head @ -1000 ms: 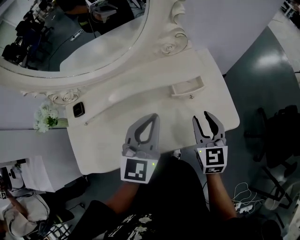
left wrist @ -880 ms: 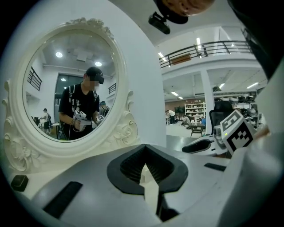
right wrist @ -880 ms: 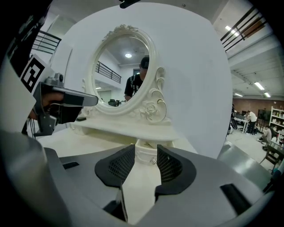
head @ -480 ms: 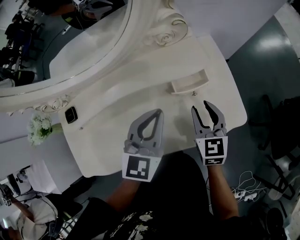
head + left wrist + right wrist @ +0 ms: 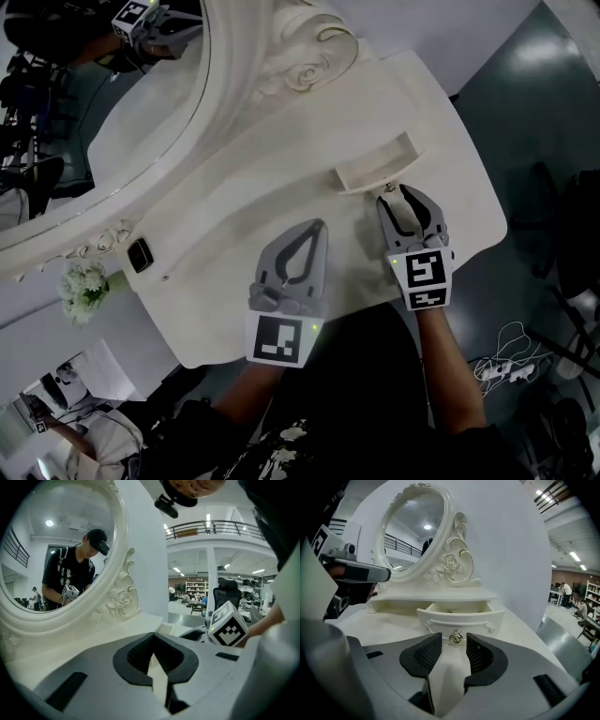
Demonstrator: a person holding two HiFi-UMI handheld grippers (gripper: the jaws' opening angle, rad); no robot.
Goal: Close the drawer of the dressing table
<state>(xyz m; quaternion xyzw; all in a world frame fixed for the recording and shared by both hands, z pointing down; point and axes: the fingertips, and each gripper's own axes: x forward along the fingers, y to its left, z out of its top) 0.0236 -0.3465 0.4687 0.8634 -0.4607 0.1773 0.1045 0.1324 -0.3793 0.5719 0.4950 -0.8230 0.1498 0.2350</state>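
Note:
The white dressing table (image 5: 234,216) carries a small drawer (image 5: 375,163), pulled out from under the mirror shelf. In the right gripper view the drawer front (image 5: 461,617) faces me with its metal rose knob (image 5: 456,637) in the middle. My right gripper (image 5: 401,195) is open, its tips level with the knob, one jaw on each side of it; the right gripper (image 5: 453,642) holds nothing. My left gripper (image 5: 318,226) rests over the tabletop left of the drawer, shut and empty; in its own view the left gripper (image 5: 153,634) points at the mirror frame.
An oval mirror (image 5: 112,103) with a carved frame stands at the back of the table. A small dark clock (image 5: 140,253) and white flowers (image 5: 82,289) sit at the left end. The table's front edge (image 5: 356,314) is close to the person's body. Cables (image 5: 511,361) lie on the floor.
My right gripper has moved forward to the drawer front, so the knob now sits between its jaws. The left gripper has barely moved. The head view has swung.

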